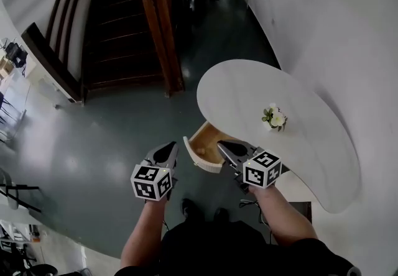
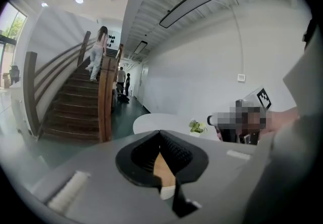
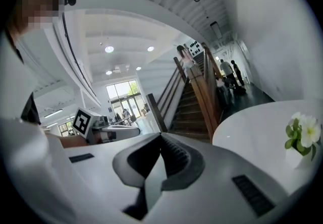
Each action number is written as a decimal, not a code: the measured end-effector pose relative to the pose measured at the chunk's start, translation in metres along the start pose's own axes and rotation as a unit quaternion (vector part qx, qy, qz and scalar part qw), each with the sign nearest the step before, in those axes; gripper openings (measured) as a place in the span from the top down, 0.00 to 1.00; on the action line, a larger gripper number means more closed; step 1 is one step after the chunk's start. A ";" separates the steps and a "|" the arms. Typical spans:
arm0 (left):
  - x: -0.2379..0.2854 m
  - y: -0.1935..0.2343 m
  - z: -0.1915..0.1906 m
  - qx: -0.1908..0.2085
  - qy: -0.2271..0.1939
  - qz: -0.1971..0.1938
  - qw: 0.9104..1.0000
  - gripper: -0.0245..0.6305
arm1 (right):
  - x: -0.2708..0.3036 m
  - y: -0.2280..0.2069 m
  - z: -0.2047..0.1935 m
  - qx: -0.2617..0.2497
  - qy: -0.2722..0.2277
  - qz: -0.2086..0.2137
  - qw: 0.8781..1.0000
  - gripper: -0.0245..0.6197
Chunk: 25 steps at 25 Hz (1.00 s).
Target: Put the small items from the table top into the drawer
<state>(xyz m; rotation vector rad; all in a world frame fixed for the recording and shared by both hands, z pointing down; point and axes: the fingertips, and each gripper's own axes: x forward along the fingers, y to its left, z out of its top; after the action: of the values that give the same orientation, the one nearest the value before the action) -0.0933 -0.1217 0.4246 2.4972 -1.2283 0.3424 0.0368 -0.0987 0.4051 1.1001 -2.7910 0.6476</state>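
Observation:
A white kidney-shaped table [image 1: 249, 85] carries a small pot of white flowers [image 1: 274, 118]; I see no other small item on its top. Its drawer [image 1: 194, 155] stands pulled out toward me, wooden inside, and what lies in it is hidden. My right gripper [image 1: 221, 143] hovers just over the drawer's right part, jaws together with nothing between them. My left gripper [image 1: 170, 146] hangs to the left of the drawer, over the floor, its tips also meeting and empty. The flower pot [image 2: 198, 126] shows beyond the left gripper [image 2: 160, 133], and the pot [image 3: 301, 140] sits right of the right gripper [image 3: 161, 136].
A dark wooden staircase [image 1: 118, 32] with a thick newel post [image 1: 160, 26] rises ahead on the left, with people on and near it. A white wall [image 1: 336, 26] curves along the right behind the table. Grey floor [image 1: 93, 144] spreads to the left.

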 end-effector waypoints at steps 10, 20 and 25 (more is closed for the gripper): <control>-0.025 -0.036 0.023 0.033 -0.037 0.019 0.999 0.95 | -0.045 0.016 0.044 -0.038 -0.065 0.050 0.996 0.94; -0.044 -0.038 0.052 0.067 -0.058 -0.009 0.996 0.95 | -0.054 0.036 0.075 -0.081 -0.109 0.031 0.990 0.95; -0.057 -0.034 0.070 0.056 -0.085 -0.037 0.994 0.95 | -0.038 0.050 0.080 -0.084 -0.115 0.024 0.990 0.95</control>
<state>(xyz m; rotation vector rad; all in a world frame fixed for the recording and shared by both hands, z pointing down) -0.0954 -0.0898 0.3335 2.7097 -1.2047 0.1872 0.0390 -0.0747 0.3060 1.1425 -3.0044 0.2973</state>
